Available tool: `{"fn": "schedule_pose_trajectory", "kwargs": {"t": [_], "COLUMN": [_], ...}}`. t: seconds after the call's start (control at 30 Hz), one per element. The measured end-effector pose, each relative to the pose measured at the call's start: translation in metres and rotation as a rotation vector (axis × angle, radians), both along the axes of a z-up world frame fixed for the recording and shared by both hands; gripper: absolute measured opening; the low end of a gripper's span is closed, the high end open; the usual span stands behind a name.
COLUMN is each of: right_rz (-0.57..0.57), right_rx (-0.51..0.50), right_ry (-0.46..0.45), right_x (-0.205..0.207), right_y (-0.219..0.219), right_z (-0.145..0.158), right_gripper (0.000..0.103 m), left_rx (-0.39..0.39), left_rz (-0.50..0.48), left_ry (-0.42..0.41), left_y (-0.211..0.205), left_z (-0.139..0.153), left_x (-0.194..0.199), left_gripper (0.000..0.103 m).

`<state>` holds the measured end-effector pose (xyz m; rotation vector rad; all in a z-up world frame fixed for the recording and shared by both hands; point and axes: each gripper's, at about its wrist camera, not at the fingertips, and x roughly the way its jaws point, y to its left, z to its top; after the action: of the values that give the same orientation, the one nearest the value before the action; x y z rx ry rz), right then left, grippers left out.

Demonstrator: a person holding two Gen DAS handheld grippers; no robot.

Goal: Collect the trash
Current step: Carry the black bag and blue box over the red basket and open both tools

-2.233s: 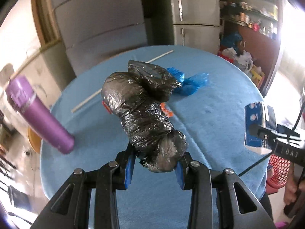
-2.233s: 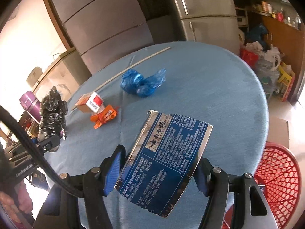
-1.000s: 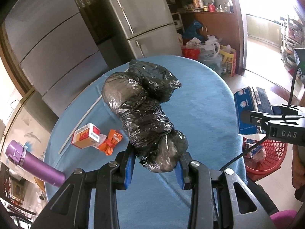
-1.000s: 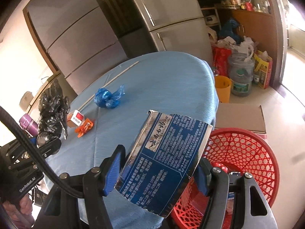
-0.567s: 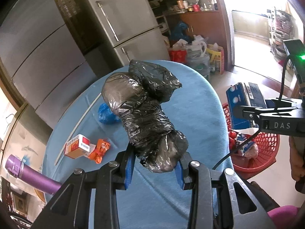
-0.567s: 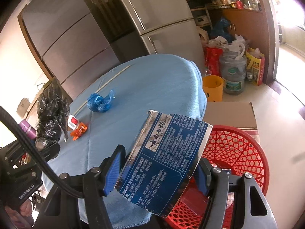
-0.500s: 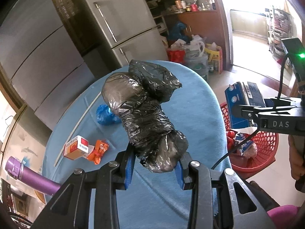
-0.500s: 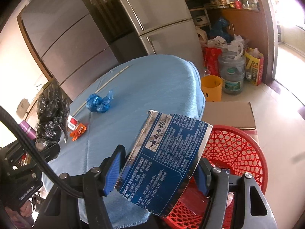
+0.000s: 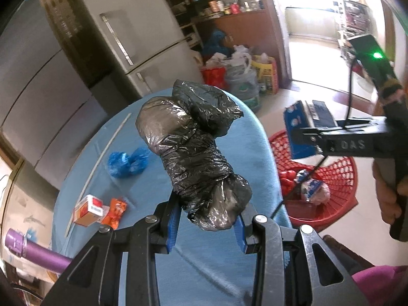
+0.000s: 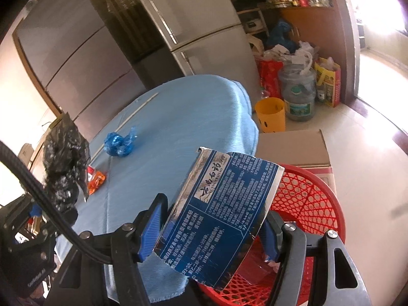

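In the left wrist view, the left tongs [image 9: 205, 225] were closed on the lower end of the black bag [image 9: 193, 148], as in the earlier frames, and the bag stood up between the blue pads. What changed was the background: two seconds before, the whole view was filled by the counter [image 9: 244, 158], and now its right edge and the red basket [image 9: 329, 176] on the floor had come into view, so the person had swung toward the basket. The bag still hung over the counter and not yet over the basket. The basket already held some trash. On the counter there remained a blue wrapper [image 9: 127, 162], a small box [image 9: 88, 210], an orange wrapper [image 9: 114, 211] and a thin white stick [image 9: 102, 155]; a purple bottle [image 9: 33, 251] lay at the left edge. In the right wrist view, the right tongs [image 10: 211, 232] gripped the blue carton [image 10: 221, 216] by its two sides, unchanged. The basket [image 10: 306, 204], which was only partly seen earlier, now lay directly behind and below the carton, so I judge that this piece was almost ready for dropping. A cardboard box [image 10: 293, 148], a yellow bucket [image 10: 270, 114] and a water jug [image 10: 298, 97] stood near the basket, but nothing seemed to block the way; only the counter edge was close to the carton.
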<state>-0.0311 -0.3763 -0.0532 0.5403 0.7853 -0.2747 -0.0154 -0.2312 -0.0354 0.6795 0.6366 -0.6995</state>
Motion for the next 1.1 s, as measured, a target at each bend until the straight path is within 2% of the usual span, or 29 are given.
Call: {"fn": "schedule_pose_trajectory", "kwargs": {"t": [0.33,0.43,0.67,0.77,0.8,0.87,1.1], "right_rz": [-0.070,-0.089,-0.146,-0.174,-0.181,-0.189,-0.200], "right_rx": [0.060,0.061,0.141,0.161,0.166,0.171,0.149], "right_ry": [0.015,0.020,0.046,0.039,0.035,0.021,-0.023], "right_x": [-0.014,-0.017,-0.031,-0.039,-0.040,-0.043,-0.048], "right_y": [-0.026,-0.031,-0.054,-0.063,-0.065,-0.068,-0.070], "right_z": [-0.011,-0.011,-0.018,-0.017,-0.016,-0.013,0.000], "right_gripper": [0.070,0.070,0.071,0.072,0.072,0.072,0.074], "left_rx": [0.004,-0.007,-0.028,-0.038,-0.044,-0.057,-0.086], "left_rz": [-0.102,-0.139,-0.236,-0.267,-0.276,-0.279,-0.216], "left_ry": [0.071,0.119,0.208,0.206,0.208,0.217,0.224], "left_y": [-0.017,-0.022,-0.041,-0.049,-0.053,-0.056,-0.045], "left_z": [-0.008,-0.010,-0.012,-0.010,-0.009,-0.008,-0.006], "left_x": [-0.011,-0.014,-0.022,-0.024,-0.024,-0.020,-0.004], "left_gripper": [0.038,0.038,0.040,0.043,0.049,0.060,0.060]}}
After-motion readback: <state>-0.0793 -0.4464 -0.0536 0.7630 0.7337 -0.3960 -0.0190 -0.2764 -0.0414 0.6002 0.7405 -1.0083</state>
